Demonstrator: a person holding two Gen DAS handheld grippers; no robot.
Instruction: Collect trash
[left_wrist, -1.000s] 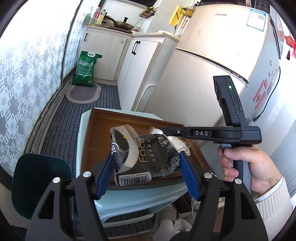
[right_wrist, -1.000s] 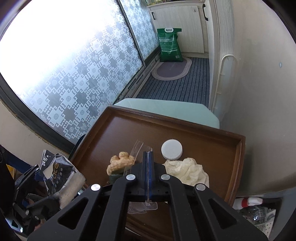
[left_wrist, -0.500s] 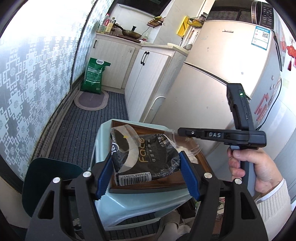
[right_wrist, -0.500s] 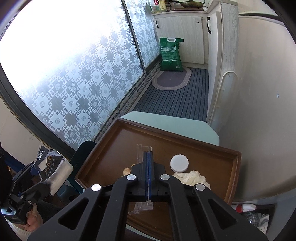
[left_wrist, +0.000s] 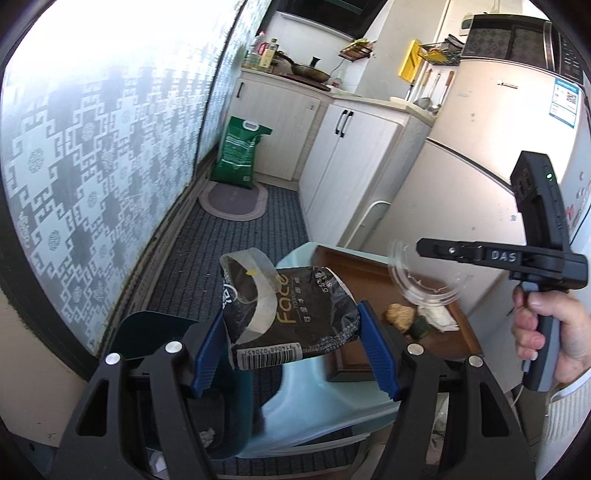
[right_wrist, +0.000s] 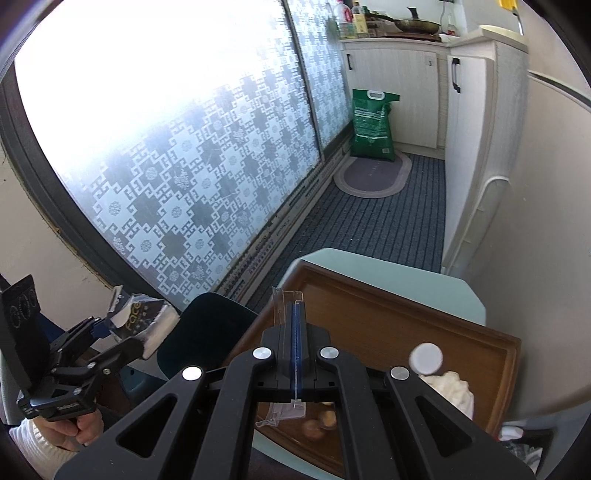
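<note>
At lower centre of the left wrist view, we see the left hand-held gripper (left_wrist: 291, 343) clamped on a black tissue pack (left_wrist: 291, 310), held beside the dark green bin (left_wrist: 155, 332) at lower left. The right hand-held gripper (right_wrist: 295, 354) is pressed together on a clear plastic piece (right_wrist: 284, 302). On the brown tray (right_wrist: 388, 317) remain 4 items: ginger (left_wrist: 399, 316), a white cap (right_wrist: 426, 358), crumpled tissue (right_wrist: 452, 387) and a dark scrap (left_wrist: 419, 326). We judge neither held item binned yet.

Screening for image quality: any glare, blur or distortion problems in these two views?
Left wrist: clear plastic piece in the right gripper is motion-smeared; tissue pack sharp. Right wrist: window blown out top left; fisheye bends the cabinets.
</note>
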